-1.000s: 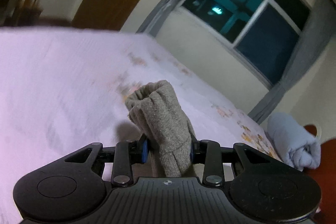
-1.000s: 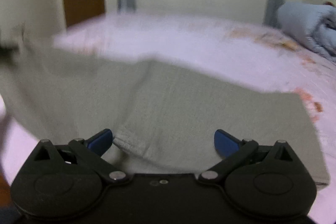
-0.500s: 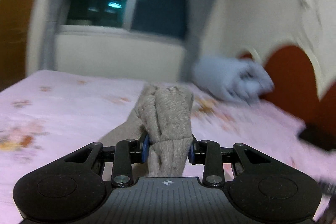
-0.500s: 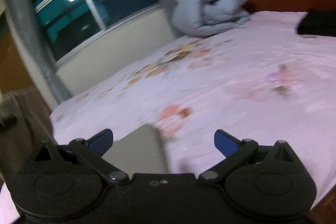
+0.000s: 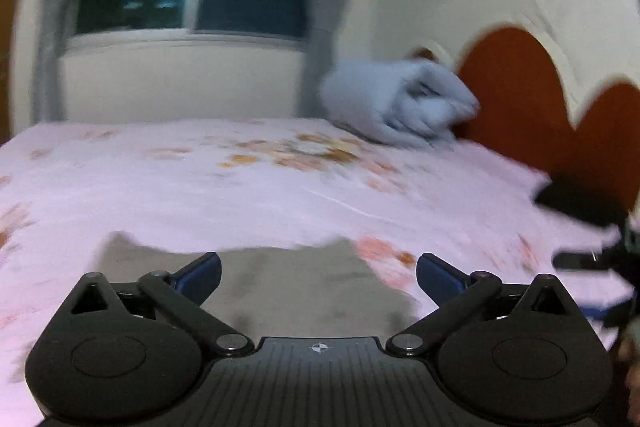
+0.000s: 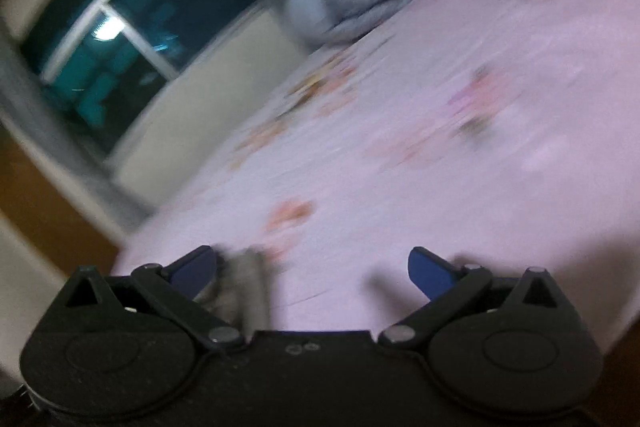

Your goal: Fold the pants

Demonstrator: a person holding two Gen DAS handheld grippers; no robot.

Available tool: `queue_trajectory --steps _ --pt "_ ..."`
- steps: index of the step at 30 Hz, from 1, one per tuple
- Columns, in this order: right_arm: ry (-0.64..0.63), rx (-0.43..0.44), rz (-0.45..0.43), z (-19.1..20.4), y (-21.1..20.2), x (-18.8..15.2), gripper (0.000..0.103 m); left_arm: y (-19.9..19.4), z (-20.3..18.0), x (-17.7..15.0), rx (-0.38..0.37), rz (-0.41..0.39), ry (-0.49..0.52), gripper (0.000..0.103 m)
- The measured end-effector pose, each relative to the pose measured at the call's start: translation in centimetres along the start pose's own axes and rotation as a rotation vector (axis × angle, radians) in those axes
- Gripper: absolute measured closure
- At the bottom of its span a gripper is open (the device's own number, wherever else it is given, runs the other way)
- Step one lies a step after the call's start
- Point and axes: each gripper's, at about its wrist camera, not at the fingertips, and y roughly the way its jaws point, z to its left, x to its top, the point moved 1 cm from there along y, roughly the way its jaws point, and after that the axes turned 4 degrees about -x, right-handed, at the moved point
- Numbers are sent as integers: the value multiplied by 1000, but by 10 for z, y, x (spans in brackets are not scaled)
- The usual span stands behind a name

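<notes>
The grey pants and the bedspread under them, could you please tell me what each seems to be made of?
The grey pants look like a soft, matte knit or brushed cotton: dull surface, no sheen, lying limp and flat. The bedspread seems a thin woven cotton or blend, pale pink with a printed floral pattern and a faint ribbed texture. Motion blur leaves both weaves uncertain.
</notes>
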Motion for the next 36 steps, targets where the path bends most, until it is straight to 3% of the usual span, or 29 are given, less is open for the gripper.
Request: queue_trajectory --steps 2,5,9,11,13,14,16,22,25,26,28,34,36 --pt "35 119 77 15 16 -10 6 -25 47 4 58 -28 -123 0" --pt "95 231 190 39 42 -27 6 -60 107 -7 154 -53 -289 0" --pt "233 328 285 55 69 -36 8 -99 155 -36 224 -102 -475 0" --pt "282 305 336 63 81 -42 14 -113 163 -52 241 -119 -489 0" --pt "273 205 364 67 93 -47 18 -112 164 -63 243 -124 -516 0" --pt "271 193 355 69 95 -49 25 -112 167 -67 244 -129 -536 0" --pt "298 214 313 72 92 -47 26 -114 173 -78 245 -138 -571 0" --pt "195 186 262 91 67 -49 29 -86 184 -102 237 -152 -637 0" --pt "174 172 291 96 77 -48 30 -83 190 -103 265 -156 -651 0" --pt "165 130 301 96 86 -48 34 -80 192 -103 280 -134 -647 0" --pt "187 131 319 94 103 -50 39 -74 192 -99 333 -82 -627 0" --pt "139 74 341 93 124 -52 41 -64 192 -84 419 80 -478 0" --pt "105 40 343 94 126 -51 53 -62 192 -81 400 120 -448 0"
